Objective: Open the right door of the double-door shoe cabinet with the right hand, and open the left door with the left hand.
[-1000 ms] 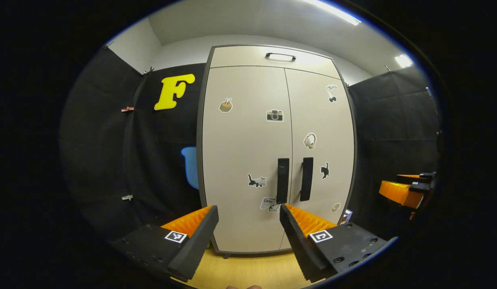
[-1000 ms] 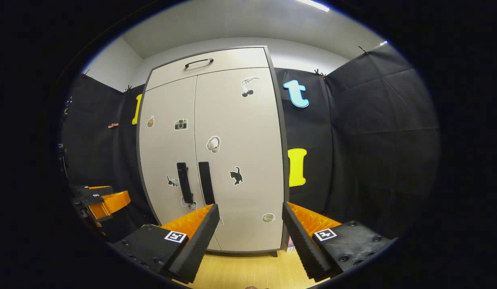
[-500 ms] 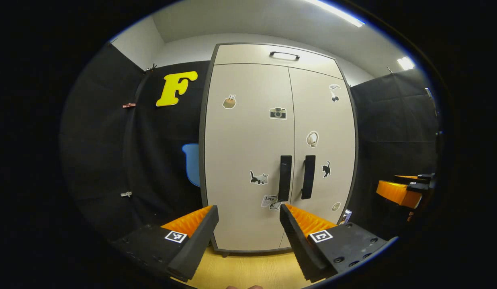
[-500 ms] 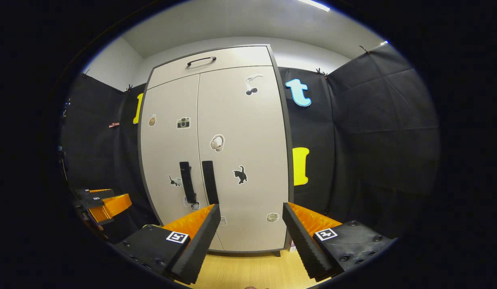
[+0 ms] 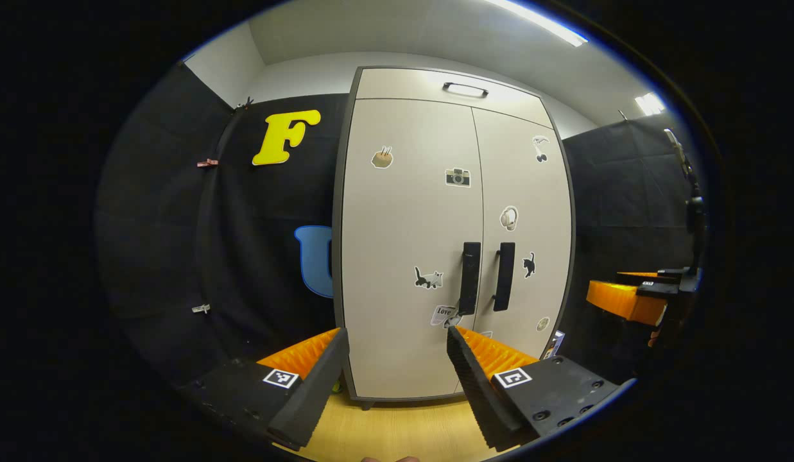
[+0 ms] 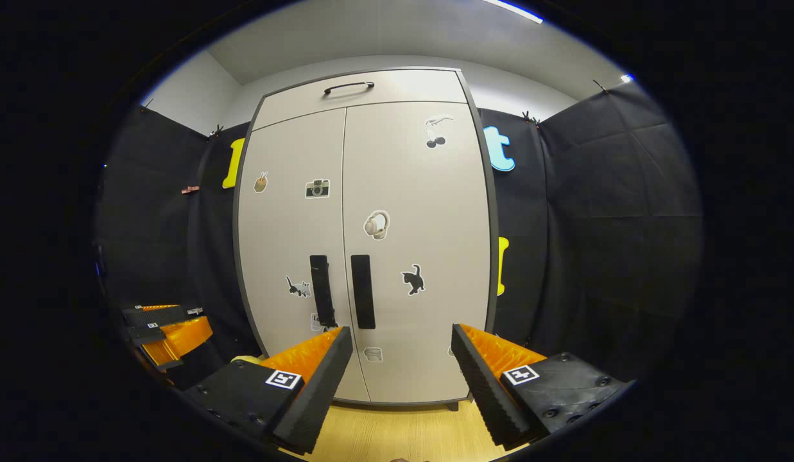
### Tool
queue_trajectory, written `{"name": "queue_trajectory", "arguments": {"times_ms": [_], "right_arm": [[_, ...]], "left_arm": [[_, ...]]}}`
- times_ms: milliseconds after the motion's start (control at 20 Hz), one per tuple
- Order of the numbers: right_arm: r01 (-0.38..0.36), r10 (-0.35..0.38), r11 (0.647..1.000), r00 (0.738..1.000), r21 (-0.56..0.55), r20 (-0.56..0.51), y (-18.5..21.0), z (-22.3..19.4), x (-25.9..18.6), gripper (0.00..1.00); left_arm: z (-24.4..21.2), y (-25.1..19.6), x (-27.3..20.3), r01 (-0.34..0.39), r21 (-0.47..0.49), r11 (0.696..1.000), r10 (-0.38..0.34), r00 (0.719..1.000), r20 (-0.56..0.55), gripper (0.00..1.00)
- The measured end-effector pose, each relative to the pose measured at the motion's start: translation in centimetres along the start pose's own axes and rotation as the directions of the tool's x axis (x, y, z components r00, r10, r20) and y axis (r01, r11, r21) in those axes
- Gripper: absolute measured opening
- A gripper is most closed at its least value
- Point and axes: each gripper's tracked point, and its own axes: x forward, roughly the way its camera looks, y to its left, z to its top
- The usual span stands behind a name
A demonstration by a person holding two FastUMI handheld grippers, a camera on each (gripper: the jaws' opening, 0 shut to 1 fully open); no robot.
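Both doors of the shoe cabinet (image 6: pixel 364 244) stand closed, far ahead. Left gripper (image 5: pixel 397 366) and right gripper (image 6: pixel 402 362) hover with jaws open, empty. The handles (image 6: pixel 362 292) sit side by side, so grabbing the wrong one is likely.

Staged recording booth, not a lived-in home. Black cloth walls (image 5: pixel 178 224) hang on both sides of the frame, pinned up with small clips (image 5: pixel 206 163). At centre a lone pale shoe cabinet (image 5: pixel 409 256) with stickers stands on a light wood floor (image 5: pixel 403 430). Above, plain white room walls and ceiling with a strip light (image 5: pixel 538 22) at upper right.
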Motion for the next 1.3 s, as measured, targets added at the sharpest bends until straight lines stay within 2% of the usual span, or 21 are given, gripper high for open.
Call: {"name": "queue_trajectory", "arguments": {"times_ms": [100, 400, 700, 1000, 1300], "right_arm": [[0.036, -0.036, 0.999, 0.999, -0.033, -0.021, 0.2, -0.3, 1.2, 0.98], [0.04, -0.04, 0.999, 0.999, -0.004, -0.034, 3.4, 1.0, 5.3, 0.98], [0.04, -0.04, 0.999, 0.997, -0.001, -0.068, 4.8, 1.5, 10.6, 0.98], [0.057, -0.054, 0.998, 0.993, 0.028, -0.106, 3.7, -0.2, 15.4, 0.98], [0.032, -0.027, 0.999, 0.992, 0.036, -0.124, 3.7, -1.5, 18.2, 0.97]], "left_arm": [[-0.4, 0.9, -0.1, 0.009, 0.004, 1.0, -0.009, 1.0, 0.013, 0.95], [-3.1, 3.1, -0.4, 0.041, -0.003, 0.999, -0.041, 0.999, -0.004, 0.95], [-6.8, 4.3, 0.3, 0.041, -0.008, 0.999, -0.042, 0.996, -0.079, 0.95], [-7.5, 5.7, 1.0, -0.028, -0.006, 1.0, 0.028, 0.993, -0.111, 0.95], [-9.2, 6.2, 1.9, -0.076, -0.033, 0.997, 0.07, 0.984, -0.161, 0.95]]}}
